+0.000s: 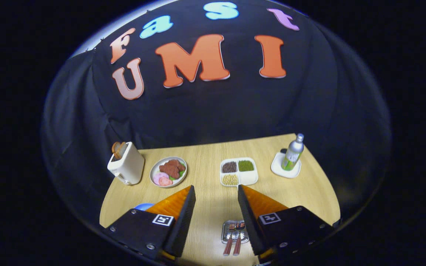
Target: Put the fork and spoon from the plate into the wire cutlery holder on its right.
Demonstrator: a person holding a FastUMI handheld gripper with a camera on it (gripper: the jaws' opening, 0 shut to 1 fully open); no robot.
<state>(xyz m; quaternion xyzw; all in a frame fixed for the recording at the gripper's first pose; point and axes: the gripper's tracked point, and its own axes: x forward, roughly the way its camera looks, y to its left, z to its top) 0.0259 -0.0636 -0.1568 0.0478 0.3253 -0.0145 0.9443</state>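
Silvery plate (234, 232) between open tongs (216, 195)

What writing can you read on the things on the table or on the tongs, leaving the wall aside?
Silver bottle with green label: print too small to read.
Black-and-white square markers on the tongs: coded patterns, no words.
White toaster: no text seen.
The tongs stand open, empty, with the small silver plate of cutlery low between them.
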